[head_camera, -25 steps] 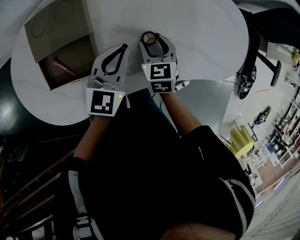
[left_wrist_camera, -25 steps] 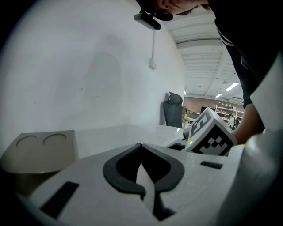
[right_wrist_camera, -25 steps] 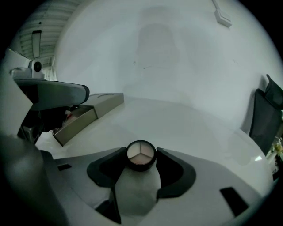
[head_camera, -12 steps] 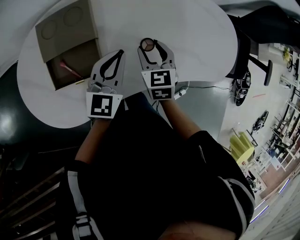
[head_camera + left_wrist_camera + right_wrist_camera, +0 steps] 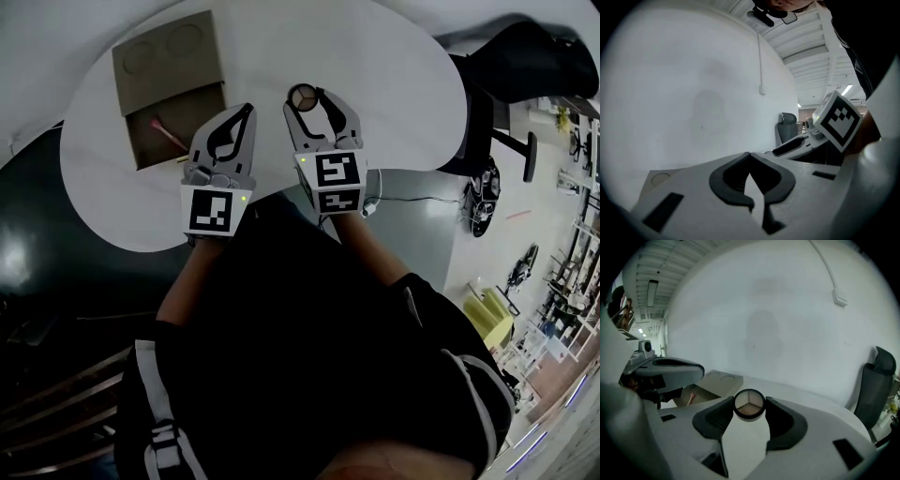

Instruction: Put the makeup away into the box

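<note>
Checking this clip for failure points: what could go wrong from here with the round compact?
The round compact is pinched only at its edges by the tips of the right gripper, so it may slip out. The shut left gripper sits between it and the box, so the two could bump.

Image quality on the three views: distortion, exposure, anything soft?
Head view: heavy fisheye bend, white table bright, lower frame nearly black. Left gripper view: round vignette, near jaws soft. Right gripper view: same vignette, round compact between the jaws reads clearly.
</note>
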The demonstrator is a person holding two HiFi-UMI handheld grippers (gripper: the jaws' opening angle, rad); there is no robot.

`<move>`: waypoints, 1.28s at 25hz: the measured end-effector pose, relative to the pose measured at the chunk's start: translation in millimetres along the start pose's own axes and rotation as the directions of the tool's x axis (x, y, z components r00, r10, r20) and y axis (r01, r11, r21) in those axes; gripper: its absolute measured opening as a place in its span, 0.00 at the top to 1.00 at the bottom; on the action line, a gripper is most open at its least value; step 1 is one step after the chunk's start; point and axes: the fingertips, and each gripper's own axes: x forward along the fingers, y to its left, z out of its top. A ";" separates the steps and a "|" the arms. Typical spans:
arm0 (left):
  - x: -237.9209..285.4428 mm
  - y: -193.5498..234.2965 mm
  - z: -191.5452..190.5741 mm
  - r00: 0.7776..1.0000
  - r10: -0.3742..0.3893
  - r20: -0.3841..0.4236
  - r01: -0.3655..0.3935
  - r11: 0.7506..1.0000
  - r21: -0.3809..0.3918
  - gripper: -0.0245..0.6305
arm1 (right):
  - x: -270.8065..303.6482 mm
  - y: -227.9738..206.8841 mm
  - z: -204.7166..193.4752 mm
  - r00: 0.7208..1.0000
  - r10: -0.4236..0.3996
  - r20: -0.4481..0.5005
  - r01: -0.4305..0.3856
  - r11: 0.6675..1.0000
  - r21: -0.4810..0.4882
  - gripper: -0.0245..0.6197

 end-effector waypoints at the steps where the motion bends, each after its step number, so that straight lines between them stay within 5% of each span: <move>1: -4.3 2.3 1.7 1.000 0.007 0.006 -0.007 1.000 0.000 0.95 | -1.0 4.9 5.6 1.000 0.008 0.009 -0.008 1.000 -0.006 0.60; 10: -45.2 41.5 -2.9 0.995 0.102 0.012 -0.101 0.994 -0.027 0.95 | 11.6 67.8 39.4 0.991 0.124 0.049 -0.120 0.990 -0.071 0.60; 32: -116.5 141.2 -62.6 0.949 0.303 -0.084 -0.311 0.945 -0.102 0.95 | 81.3 191.6 35.0 0.939 0.341 -0.050 -0.344 0.920 -0.186 0.60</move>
